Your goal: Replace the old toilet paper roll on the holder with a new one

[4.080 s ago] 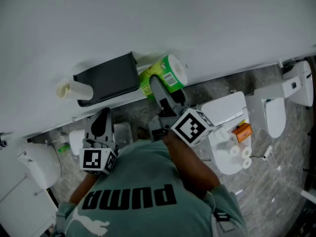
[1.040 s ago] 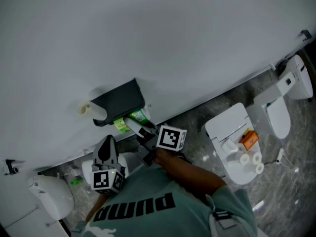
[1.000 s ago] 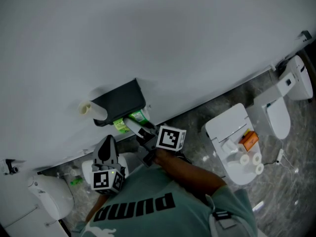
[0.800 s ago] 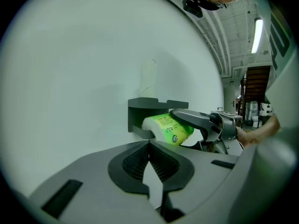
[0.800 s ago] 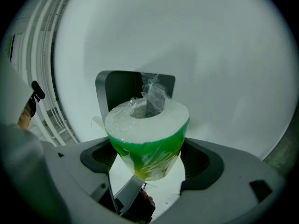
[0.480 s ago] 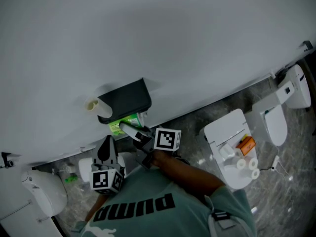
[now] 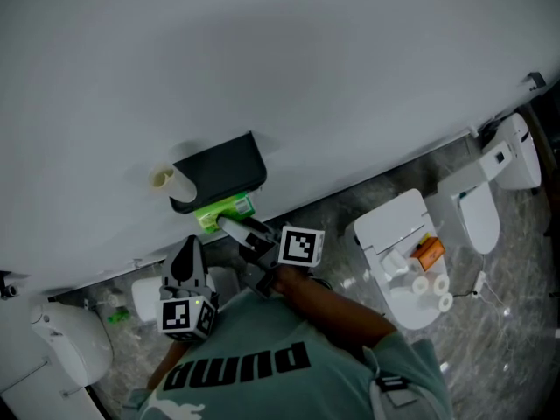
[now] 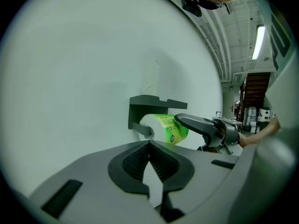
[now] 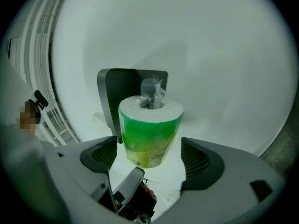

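Observation:
A black wall holder (image 7: pixel 219 168) hangs on the white wall, and a pale tube end (image 7: pixel 162 179) sticks out at its left. The new roll in green wrap (image 7: pixel 224 212) sits just under the holder. My right gripper (image 7: pixel 234 228) is shut on that roll (image 9: pixel 149 129), one jaw on each side, with the holder (image 9: pixel 117 94) behind it. In the left gripper view, the roll (image 8: pixel 166 127) lies below the holder's hood (image 8: pixel 154 102), beside a grey arm (image 8: pixel 144 130). My left gripper (image 7: pixel 186 254) hangs below and to the left, shut (image 8: pixel 149 146) and empty.
A white toilet tank lid (image 7: pixel 389 221) at the right carries small rolls (image 7: pixel 429 287) and an orange box (image 7: pixel 427 252). More white toilets stand at the far right (image 7: pixel 483 213) and lower left (image 7: pixel 74 348). The floor is grey stone.
Four seconds ago the right gripper held the roll to the right of the holder. It has since brought the roll under the holder, and in the last second shifted it slightly left. The left gripper has barely moved.

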A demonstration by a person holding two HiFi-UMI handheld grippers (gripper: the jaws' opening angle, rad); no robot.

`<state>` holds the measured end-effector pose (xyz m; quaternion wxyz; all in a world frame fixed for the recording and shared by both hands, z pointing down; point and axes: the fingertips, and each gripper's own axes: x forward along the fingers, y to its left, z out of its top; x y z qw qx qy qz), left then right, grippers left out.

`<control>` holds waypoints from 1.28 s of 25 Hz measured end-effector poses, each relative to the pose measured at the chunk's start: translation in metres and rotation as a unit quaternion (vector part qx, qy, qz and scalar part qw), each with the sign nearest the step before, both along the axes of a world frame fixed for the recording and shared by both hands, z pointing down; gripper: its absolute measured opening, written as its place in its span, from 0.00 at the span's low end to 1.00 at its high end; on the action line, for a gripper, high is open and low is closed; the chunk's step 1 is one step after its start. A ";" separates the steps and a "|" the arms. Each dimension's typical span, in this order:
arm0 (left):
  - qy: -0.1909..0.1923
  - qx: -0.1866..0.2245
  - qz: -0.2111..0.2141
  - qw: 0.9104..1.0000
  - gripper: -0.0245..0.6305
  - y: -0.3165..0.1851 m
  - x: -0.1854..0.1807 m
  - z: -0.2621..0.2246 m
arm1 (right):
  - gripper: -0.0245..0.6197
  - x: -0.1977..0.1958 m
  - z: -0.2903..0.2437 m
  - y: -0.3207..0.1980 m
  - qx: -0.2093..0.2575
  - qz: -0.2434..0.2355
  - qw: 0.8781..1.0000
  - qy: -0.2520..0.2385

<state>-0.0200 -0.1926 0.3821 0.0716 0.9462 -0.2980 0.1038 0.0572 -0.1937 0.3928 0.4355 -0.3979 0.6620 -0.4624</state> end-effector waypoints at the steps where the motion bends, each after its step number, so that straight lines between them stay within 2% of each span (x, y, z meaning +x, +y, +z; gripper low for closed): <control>1: 0.001 -0.002 0.002 1.000 0.04 0.000 0.000 0.001 | 0.71 0.000 0.002 0.003 -0.004 0.002 1.000 0.004; 4: 0.005 -0.006 0.009 1.000 0.04 0.001 0.000 0.003 | 0.71 0.003 0.008 0.015 -0.024 0.015 0.999 0.034; 10: 0.012 -0.018 0.025 0.999 0.04 0.002 0.000 0.010 | 0.71 0.010 0.004 0.040 -0.038 0.056 0.983 0.169; 16: 0.014 -0.022 0.049 0.998 0.04 0.004 -0.003 0.018 | 0.71 0.013 0.004 0.055 -0.062 0.100 0.967 0.227; 18: 0.015 -0.024 0.056 0.998 0.04 0.005 -0.004 0.020 | 0.54 0.013 0.001 0.060 -0.068 0.115 0.956 0.260; 20: 0.018 -0.027 0.062 0.998 0.04 0.007 -0.005 0.021 | 0.46 0.010 -0.005 0.064 -0.069 0.128 0.942 0.302; 22: 0.023 -0.028 0.069 0.997 0.04 0.009 -0.006 0.022 | 0.35 0.006 -0.011 0.067 -0.069 0.138 0.922 0.355; 26: 0.037 -0.035 0.079 0.996 0.04 0.012 -0.008 0.022 | 0.06 -0.002 -0.020 0.072 -0.087 0.157 0.861 0.476; 28: 0.039 -0.038 0.086 0.995 0.04 0.015 -0.010 0.023 | 0.05 -0.008 -0.020 0.074 -0.092 0.157 0.832 0.524; 29: 0.041 -0.041 0.088 0.994 0.04 0.016 -0.012 0.023 | 0.05 -0.012 -0.019 0.075 -0.095 0.155 0.822 0.540; 32: 0.047 -0.046 0.091 0.994 0.04 0.020 -0.018 0.023 | 0.05 -0.021 -0.020 0.079 -0.106 0.151 0.802 0.568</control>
